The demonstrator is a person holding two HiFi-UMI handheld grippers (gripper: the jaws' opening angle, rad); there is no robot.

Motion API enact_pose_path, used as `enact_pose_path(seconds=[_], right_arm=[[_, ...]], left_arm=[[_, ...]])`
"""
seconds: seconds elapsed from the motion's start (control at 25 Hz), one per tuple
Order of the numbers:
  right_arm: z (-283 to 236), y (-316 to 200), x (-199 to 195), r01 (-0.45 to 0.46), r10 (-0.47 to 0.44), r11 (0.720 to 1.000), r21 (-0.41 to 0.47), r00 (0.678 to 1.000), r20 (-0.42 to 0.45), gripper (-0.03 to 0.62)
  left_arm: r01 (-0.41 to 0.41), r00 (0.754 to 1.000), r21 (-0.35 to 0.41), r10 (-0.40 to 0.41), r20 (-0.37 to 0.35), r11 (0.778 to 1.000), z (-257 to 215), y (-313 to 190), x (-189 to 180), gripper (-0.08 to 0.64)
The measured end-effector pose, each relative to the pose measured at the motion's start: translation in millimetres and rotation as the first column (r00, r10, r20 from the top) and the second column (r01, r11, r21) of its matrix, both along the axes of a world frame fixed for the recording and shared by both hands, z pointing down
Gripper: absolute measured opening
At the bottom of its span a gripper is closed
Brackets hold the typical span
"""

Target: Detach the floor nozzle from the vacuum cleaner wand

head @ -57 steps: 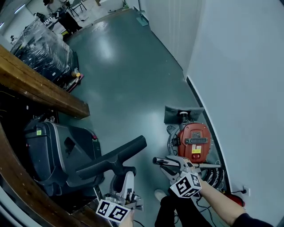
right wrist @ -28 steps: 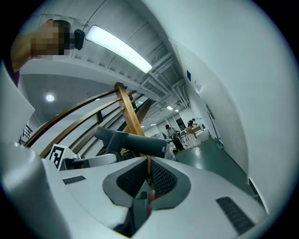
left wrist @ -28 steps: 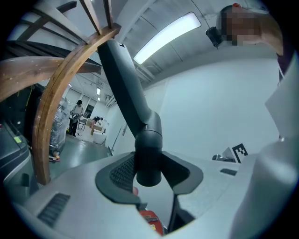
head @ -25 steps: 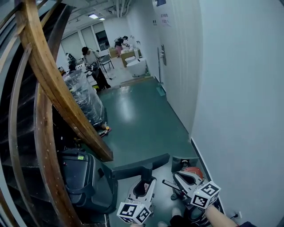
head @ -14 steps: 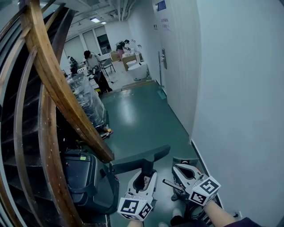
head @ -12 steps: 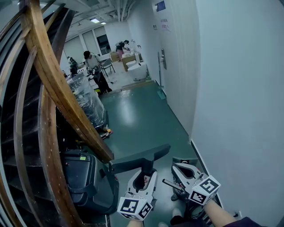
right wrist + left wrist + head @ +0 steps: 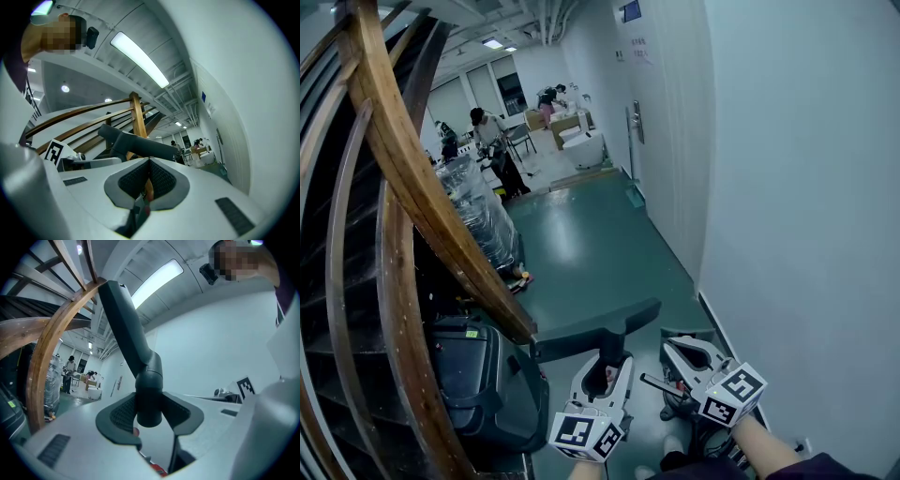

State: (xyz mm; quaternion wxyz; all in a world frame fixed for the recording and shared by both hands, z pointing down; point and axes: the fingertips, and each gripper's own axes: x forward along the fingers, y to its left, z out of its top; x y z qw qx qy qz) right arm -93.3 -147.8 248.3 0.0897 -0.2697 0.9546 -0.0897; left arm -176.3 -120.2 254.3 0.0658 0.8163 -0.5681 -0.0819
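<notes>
L gripper (image 7: 602, 367) clamps floor nozzle (image 7: 581, 336) neck, R gripper (image 7: 673, 347) jaws closed, empty; green floor (image 7: 581, 234), white wall (image 7: 787, 187)

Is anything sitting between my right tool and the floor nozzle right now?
Nothing visible does. The floor nozzle is clamped by its neck in the left tool. The right tool, jaws shut, sits just beside it with only open air between them.

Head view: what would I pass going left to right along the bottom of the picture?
Wooden rail → black case → left tool, clamped on the nozzle → right tool, shut and empty → white wall.
</notes>
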Motion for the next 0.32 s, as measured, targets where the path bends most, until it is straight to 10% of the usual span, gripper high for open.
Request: enact_pose_path(seconds=[0.32], right_arm=[[-1.7, 0.2, 1.3, -0.006, 0.006, 1.000, 0.005, 1.000, 0.008, 0.017]], left_arm=[[0.017, 1.000, 0.000, -0.017, -0.013, 1.000, 1.4, 0.1, -5.0, 0.164]])
